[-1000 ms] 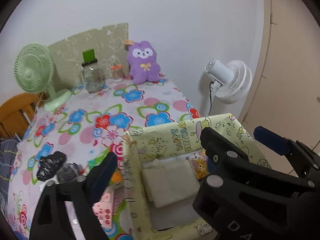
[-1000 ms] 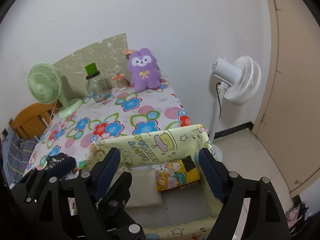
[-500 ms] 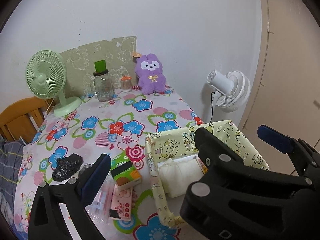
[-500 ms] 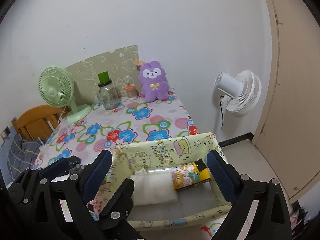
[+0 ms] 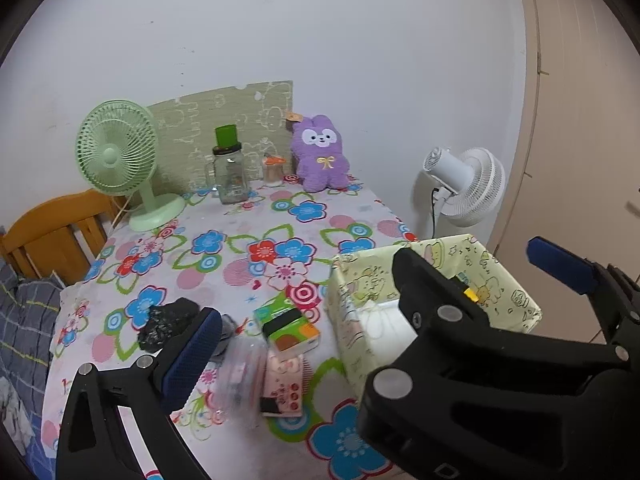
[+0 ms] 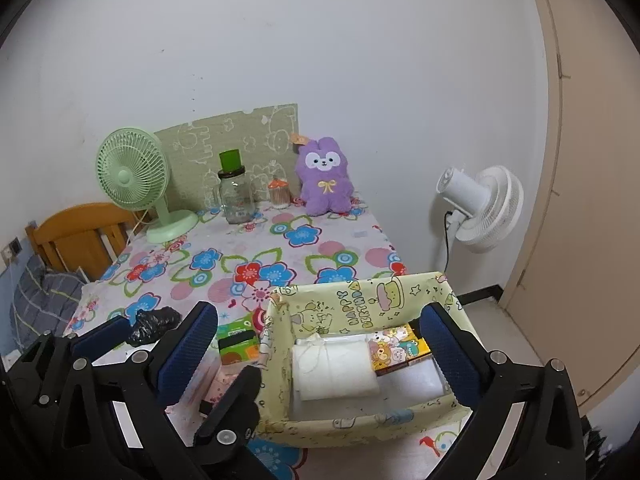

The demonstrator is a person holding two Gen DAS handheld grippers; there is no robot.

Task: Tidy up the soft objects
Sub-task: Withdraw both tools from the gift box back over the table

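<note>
The right hand-held gripper [image 6: 320,336] is seen w/ jaws opening wide, nothing between the pads. The left hand-held gripper [image 5: 376,292] is also spread open, empty. A white folded cloth [image 6: 334,366] & a cartoon tissue pack [image 6: 400,350] are laid inside the fabric box [image 6: 360,426] at the worktop's [image 6: 224,240] near right corner. A green tissue pack [image 5: 290,326] is left just beside the box.

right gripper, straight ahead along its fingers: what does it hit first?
Probably the white folded cloth inside the pale yellow cartoon-print fabric box, beside the yellow cartoon tissue pack. The right gripper has its jaws opening, nothing between them. Depth is uncertain.
</note>
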